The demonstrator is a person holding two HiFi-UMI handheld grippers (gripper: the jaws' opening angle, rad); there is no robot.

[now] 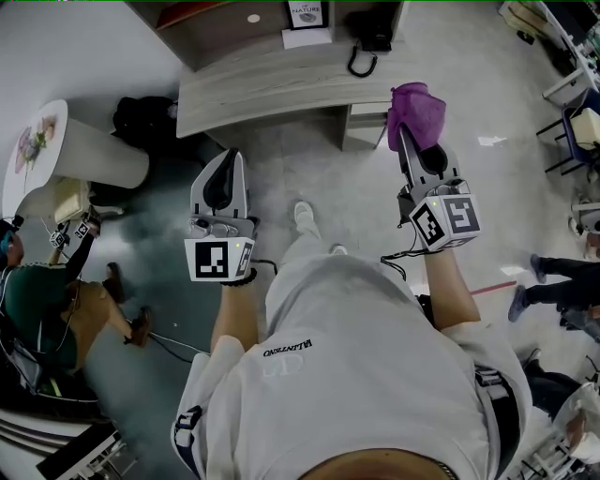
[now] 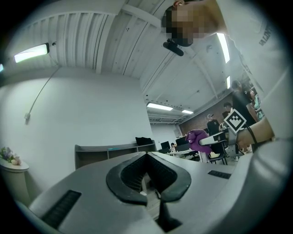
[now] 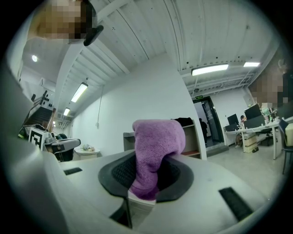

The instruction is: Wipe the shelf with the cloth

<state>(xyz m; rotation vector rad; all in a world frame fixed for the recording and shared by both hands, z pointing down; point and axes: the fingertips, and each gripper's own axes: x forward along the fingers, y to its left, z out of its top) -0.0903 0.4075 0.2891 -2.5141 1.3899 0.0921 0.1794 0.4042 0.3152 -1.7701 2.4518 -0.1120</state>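
Beyond the person's feet, on the far side of the floor, stands the shelf (image 1: 281,80), and nothing touches it yet. The right gripper (image 1: 410,141) has its jaws clamped on the purple cloth (image 1: 417,112), which bunches up past the tips. In the right gripper view the shelf sits well ahead of it, so this looks like the approach. The left gripper (image 1: 225,169) has its jaws pressed together on nothing.

To wipe well, I would lower the cloth until its loose fold lies flat on the top board, then draw long strokes along the board's length. The pinch should stay firm, since only the lower part of the cloth is gripped. A framed card (image 1: 307,14) and a black telephone (image 1: 370,33) stand at the far edge, so strokes should steer round them.

The card reads "NATURE" under a small picture. Print on the person's white shirt (image 1: 286,349), seen upside down, seems to read "VALENTINO".
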